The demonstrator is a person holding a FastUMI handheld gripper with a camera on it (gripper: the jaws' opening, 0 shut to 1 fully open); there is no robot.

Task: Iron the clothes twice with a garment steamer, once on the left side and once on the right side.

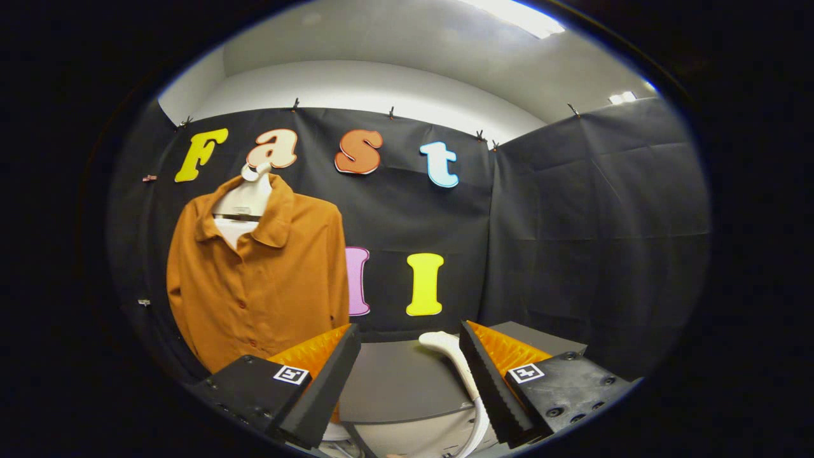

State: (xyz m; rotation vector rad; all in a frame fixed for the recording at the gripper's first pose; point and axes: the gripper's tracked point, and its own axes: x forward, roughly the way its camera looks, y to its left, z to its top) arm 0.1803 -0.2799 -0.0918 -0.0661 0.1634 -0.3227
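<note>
Closest to the camera, the gripper [410, 381] has its two fingers spread wide apart, released and grasping nothing; one fingertip [331, 375] sits at about seven o'clock and the other at about five o'clock. In the gap between them, and partly behind the five o'clock finger, lies a white garment steamer [455, 362], its rounded head pointing away toward twelve o'clock and its slim curved handle sweeping back toward the camera. Neither finger presses on it; whether the five o'clock finger brushes its side cannot be told. The steamer rests on a dark grey table [394, 381], whose flat top runs from under the fingers to the back wall. Farther off, at about ten o'clock, an orange-brown shirt [261, 280] hangs against the black cloth wall [572, 222] on a white hanger [245, 200]. The shirt faces the camera, collar open, a row of buttons running down its front, and its lower hem drops behind the seven o'clock finger. Highest up, at twelve o'clock, a pale ceiling carries a bright strip light [515, 16].
</note>
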